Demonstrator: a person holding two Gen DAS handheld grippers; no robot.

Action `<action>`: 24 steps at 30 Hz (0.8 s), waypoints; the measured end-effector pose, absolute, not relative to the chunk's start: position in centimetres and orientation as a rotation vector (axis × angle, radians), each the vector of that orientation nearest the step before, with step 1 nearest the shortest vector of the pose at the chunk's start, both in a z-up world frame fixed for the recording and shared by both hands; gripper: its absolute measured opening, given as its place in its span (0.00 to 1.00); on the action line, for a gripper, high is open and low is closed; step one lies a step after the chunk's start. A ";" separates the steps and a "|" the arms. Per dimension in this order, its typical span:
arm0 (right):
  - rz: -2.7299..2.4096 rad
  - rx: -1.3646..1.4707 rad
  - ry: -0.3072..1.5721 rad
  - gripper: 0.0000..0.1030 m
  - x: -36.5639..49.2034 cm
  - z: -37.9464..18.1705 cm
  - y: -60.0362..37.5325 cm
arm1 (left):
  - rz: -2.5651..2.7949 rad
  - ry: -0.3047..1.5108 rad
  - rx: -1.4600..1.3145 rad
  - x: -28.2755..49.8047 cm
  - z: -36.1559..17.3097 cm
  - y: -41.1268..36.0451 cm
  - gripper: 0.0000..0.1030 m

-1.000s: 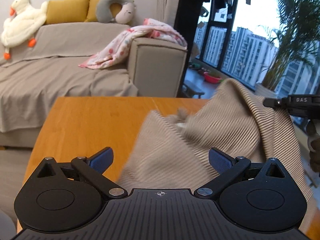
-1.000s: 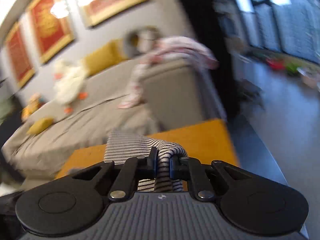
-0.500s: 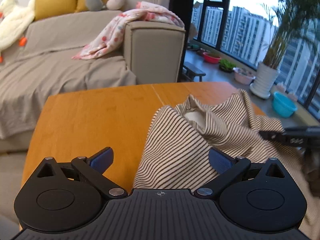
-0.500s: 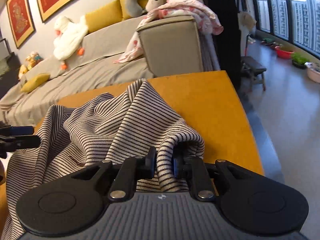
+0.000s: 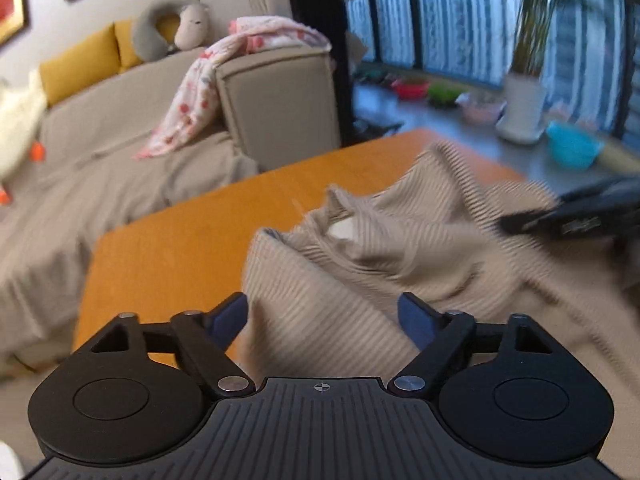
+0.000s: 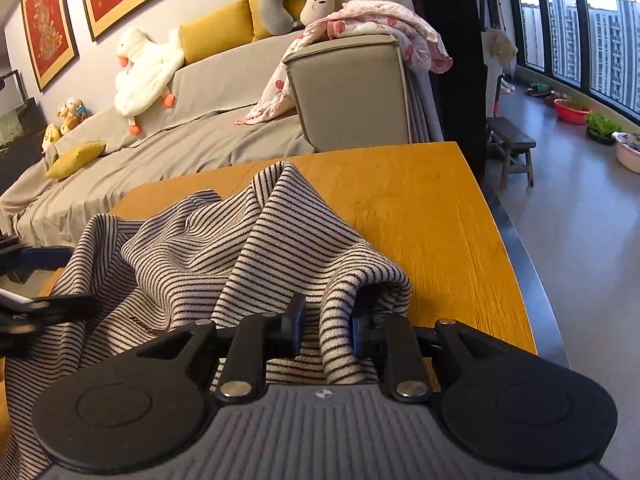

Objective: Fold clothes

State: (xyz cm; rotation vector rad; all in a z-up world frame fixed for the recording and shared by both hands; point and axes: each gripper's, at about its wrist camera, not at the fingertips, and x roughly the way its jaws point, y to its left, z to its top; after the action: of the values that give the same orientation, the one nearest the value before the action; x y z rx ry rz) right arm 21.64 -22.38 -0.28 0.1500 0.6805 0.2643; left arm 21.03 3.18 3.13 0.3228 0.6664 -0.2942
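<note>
Striped shirt [image 6: 240,248]: crumpled in loose ridges on orange wooden table [image 6: 420,208], bunched toward near edge, far half of tabletop bare. Cream ground, thin dark stripes; pale inside of neck opening showing in left wrist view, though blurred there.

Right gripper [image 6: 326,326]: low over near right part of cloth, pointing down at a slant. Narrow gap between jaws, just been opening. One thick rolled fold of shirt standing in that gap, lying against the blue pad [image 6: 356,330] on the picture's right; sliver of space showing beside the other pad [image 6: 296,320], with a lower layer of stripes visible through it. No firm pinch to be seen; fold slack and resting on the cloth under it.

Left gripper [image 5: 320,316]: over near left part of shirt, also slanting down. Jaws about half spread, just been closing. Shirt's left edge running up between the blue pads [image 5: 230,314], close to the left one, well clear of the right one. Cloth between jaws but not squeezed. Whole view smeared by motion.

From right wrist view, left claw's fingers dark at far left edge, beside shirt's hem. From left wrist view, right claw a black blur over cloth at right.

Beyond table: grey sofa [image 6: 224,132].
</note>
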 end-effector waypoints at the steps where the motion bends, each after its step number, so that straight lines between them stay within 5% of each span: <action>1: 0.264 0.152 0.679 0.22 21.6 -0.3 -22.4 | -0.291 0.683 0.335 21.7 2.9 3.3 0.40; 7: 0.261 0.164 0.676 0.22 21.4 -0.5 -22.6 | -0.015 0.653 0.352 25.4 3.0 10.4 0.08; 10: 0.259 0.161 0.676 0.22 21.4 -0.5 -22.6 | 0.082 0.673 0.262 26.2 3.1 14.2 0.08; 13: 0.259 0.143 0.674 0.25 21.4 -0.3 -22.4 | 0.027 0.680 0.112 24.8 4.0 15.8 0.17; 15: 0.255 0.072 0.654 0.35 21.1 0.5 -21.9 | -0.049 0.666 0.047 23.2 4.8 15.9 0.30; 17: 0.251 -0.074 0.594 0.39 20.2 2.0 -20.5 | -0.126 0.639 0.004 21.4 5.6 15.6 0.56; 20: 0.333 -0.153 0.527 0.40 19.6 5.1 -18.6 | -0.236 0.622 -0.051 19.5 6.4 14.6 0.73; 24: 0.286 -0.320 0.462 0.35 20.5 7.0 -14.6 | -0.306 0.621 -0.037 18.6 6.3 12.5 0.75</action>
State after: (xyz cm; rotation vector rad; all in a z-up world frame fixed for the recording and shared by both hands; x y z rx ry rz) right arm 20.50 -14.64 6.99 -0.3201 0.4625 0.2865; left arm 18.56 12.51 6.30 -0.0370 0.6209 -0.3059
